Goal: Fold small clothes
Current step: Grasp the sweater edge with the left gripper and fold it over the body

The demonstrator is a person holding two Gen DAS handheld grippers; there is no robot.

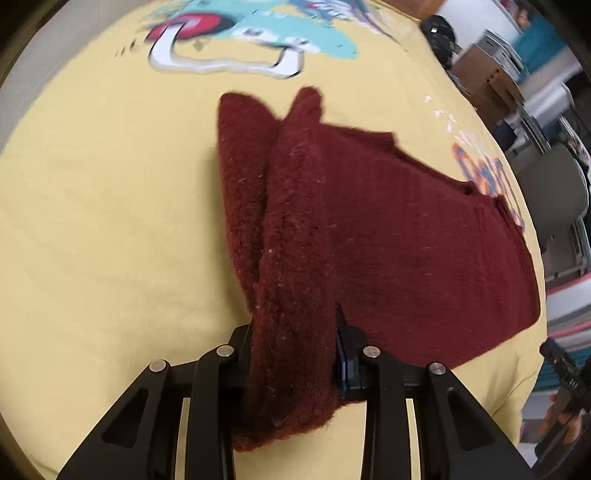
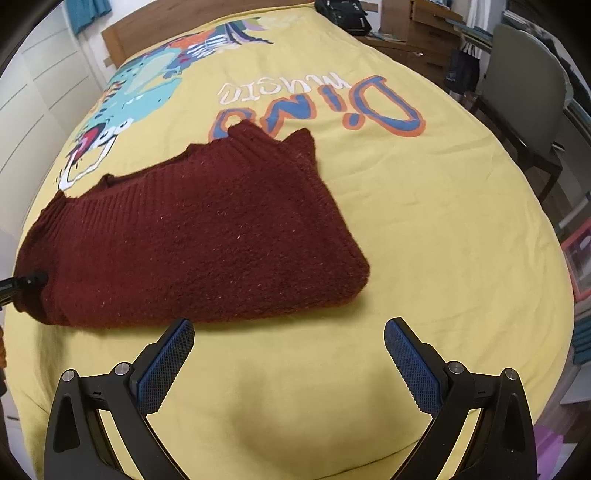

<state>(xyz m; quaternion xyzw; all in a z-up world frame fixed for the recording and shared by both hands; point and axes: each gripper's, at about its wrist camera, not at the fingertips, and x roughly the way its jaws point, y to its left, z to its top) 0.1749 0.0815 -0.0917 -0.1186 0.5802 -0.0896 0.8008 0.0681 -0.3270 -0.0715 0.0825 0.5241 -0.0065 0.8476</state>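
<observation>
A dark red knitted sweater (image 2: 207,236) lies folded on a yellow bedspread (image 2: 424,229) printed with a cartoon dinosaur. My left gripper (image 1: 295,354) is shut on a thick bunched edge of the sweater (image 1: 291,258), which drapes over its fingers and hides the pads. The left gripper's tip shows at the left edge of the right wrist view (image 2: 22,284), at the sweater's left end. My right gripper (image 2: 288,336) is open and empty, its blue pads (image 2: 166,365) just in front of the sweater's near edge, above the bedspread.
A wooden headboard (image 2: 207,33) and white wardrobe doors (image 2: 37,92) stand at the far left. A grey chair (image 2: 524,96), wooden drawers (image 2: 417,29) and stacked boxes (image 2: 580,258) line the bed's right side. A black bag (image 2: 343,14) lies at the far edge.
</observation>
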